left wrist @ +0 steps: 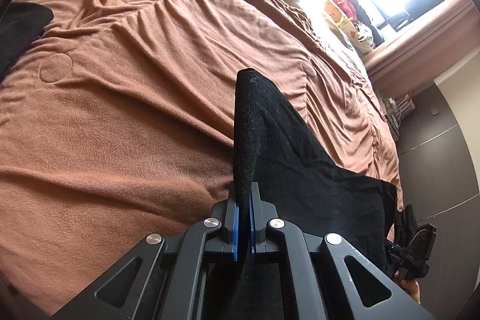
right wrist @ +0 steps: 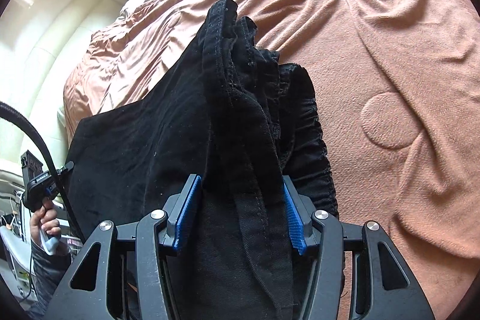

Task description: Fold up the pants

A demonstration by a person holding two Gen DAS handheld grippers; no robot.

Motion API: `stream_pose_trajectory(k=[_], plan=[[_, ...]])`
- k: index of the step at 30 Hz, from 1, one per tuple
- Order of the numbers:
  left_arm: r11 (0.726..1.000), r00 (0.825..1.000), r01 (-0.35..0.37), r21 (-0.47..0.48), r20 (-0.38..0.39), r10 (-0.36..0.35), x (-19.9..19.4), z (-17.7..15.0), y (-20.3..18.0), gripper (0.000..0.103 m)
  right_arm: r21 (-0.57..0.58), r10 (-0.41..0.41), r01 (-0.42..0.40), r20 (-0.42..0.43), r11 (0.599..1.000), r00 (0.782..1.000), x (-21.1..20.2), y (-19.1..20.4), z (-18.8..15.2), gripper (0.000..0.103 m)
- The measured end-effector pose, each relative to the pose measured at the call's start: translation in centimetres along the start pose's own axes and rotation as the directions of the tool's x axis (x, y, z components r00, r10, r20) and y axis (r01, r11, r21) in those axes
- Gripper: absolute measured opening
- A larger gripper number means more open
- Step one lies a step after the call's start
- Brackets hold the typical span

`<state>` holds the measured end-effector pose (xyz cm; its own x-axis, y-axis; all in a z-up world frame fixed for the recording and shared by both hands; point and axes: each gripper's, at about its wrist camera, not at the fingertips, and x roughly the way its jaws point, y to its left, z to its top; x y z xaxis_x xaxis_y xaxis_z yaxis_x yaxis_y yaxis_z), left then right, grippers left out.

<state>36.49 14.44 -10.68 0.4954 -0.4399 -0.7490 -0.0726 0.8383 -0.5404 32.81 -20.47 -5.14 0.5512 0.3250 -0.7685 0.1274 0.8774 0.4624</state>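
Black pants (left wrist: 300,158) hang stretched between my two grippers above a brown bedspread (left wrist: 135,80). My left gripper (left wrist: 243,188) is shut on a thin fold of the pants, which sticks up past its blue pads. In the right wrist view my right gripper (right wrist: 240,185) is shut on a thick bunch of the pants (right wrist: 240,110), with the elastic waistband gathered between its blue pads. The other gripper (right wrist: 39,179), in a person's hand (right wrist: 45,224), shows at the left edge of that view, holding the far edge of the cloth.
Another black garment (left wrist: 21,32) lies at the left edge of the bed. Stuffed toys (left wrist: 339,11) line the bright window at the far side. A dark wardrobe (left wrist: 444,146) stands to the right of the bed. A black cable (right wrist: 45,146) arcs beside the left-hand gripper.
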Motion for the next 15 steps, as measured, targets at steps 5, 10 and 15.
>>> stream_pose_trajectory(k=[5,10,15], plan=[[1.0,1.0,0.01,-0.021,-0.006,-0.01,0.0,0.1,1.3,0.005,-0.012,-0.004,0.004,-0.01,1.0,1.0,0.9,1.2,-0.1,0.051],[0.996,0.996,-0.078,-0.035,-0.038,0.077,1.1,-0.9,2.2,0.009,-0.023,-0.095,0.095,-0.001,0.995,0.996,0.4,0.8,-0.5,0.051],[0.994,0.995,-0.094,-0.047,-0.044,0.092,0.9,-2.6,3.4,0.022,-0.015,-0.174,0.174,0.005,0.985,0.985,-0.4,-0.3,-1.0,0.051]])
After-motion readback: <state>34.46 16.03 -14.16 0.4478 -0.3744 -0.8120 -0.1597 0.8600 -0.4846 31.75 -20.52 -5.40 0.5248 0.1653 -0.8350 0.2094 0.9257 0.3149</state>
